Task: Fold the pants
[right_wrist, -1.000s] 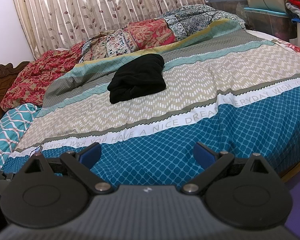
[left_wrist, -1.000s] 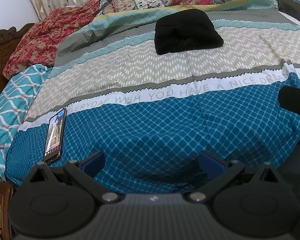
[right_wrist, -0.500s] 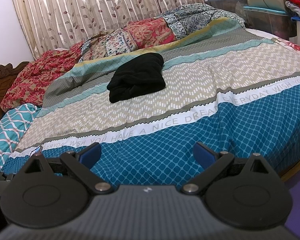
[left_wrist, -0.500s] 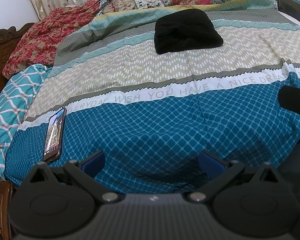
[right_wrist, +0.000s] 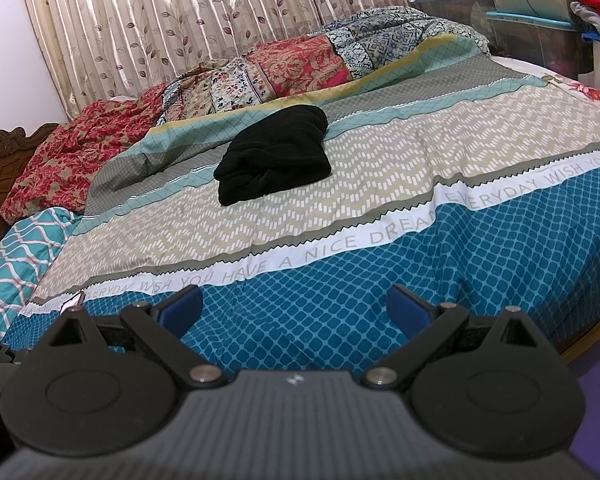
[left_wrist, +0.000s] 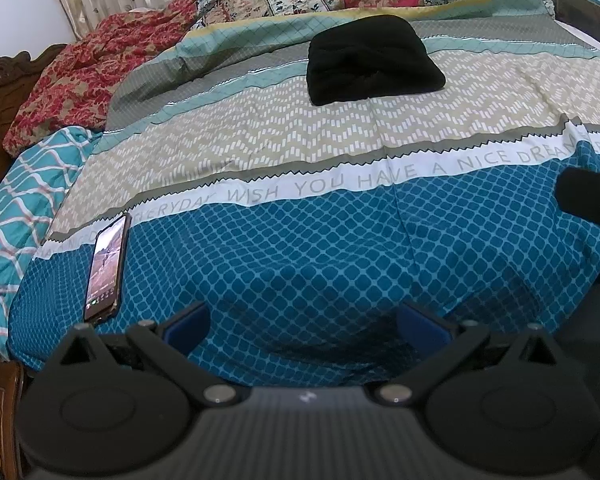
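The pants are seen bundled mid-bed, well ahead of both grippers — left, right — long axis crosswise; both sets of jaws are spread, empty.

The right gripper is cut off at the frame edge.

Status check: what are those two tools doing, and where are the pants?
Left tool open, right tool open, both empty. Black fabric pants bundled mid-bed, untouched. Dark rectangular phone near bed edge.

Even indoor light, sharp focus, strong fisheye bending, dark corners.
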`<action>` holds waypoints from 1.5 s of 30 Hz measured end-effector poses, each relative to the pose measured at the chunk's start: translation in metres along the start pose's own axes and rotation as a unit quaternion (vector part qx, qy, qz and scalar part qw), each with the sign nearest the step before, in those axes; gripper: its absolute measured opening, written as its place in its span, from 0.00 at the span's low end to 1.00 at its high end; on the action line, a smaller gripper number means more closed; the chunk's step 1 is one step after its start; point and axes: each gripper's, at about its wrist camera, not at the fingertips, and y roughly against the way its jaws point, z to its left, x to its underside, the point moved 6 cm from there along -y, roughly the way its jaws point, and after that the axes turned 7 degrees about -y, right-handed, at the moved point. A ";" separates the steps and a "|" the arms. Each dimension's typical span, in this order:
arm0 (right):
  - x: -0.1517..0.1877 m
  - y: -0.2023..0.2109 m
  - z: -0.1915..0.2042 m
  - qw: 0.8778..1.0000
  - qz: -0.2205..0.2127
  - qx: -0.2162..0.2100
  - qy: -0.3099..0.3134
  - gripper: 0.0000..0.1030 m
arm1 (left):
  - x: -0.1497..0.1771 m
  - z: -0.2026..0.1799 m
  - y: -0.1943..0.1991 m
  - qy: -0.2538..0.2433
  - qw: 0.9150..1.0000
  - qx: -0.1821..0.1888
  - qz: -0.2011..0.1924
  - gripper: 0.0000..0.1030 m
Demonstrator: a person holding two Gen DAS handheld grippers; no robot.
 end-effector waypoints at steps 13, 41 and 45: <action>-0.001 0.000 0.000 1.000 0.000 0.000 0.000 0.97 | 0.000 0.002 -0.001 0.000 1.000 0.002 0.003 1.00; 0.000 -0.001 -0.001 1.000 0.000 0.000 0.000 0.97 | -0.001 0.000 -0.001 -0.008 1.000 0.006 0.003 1.00; 0.001 -0.001 -0.001 1.000 0.001 0.000 -0.001 0.97 | 0.000 0.000 -0.001 -0.008 1.000 0.006 0.003 1.00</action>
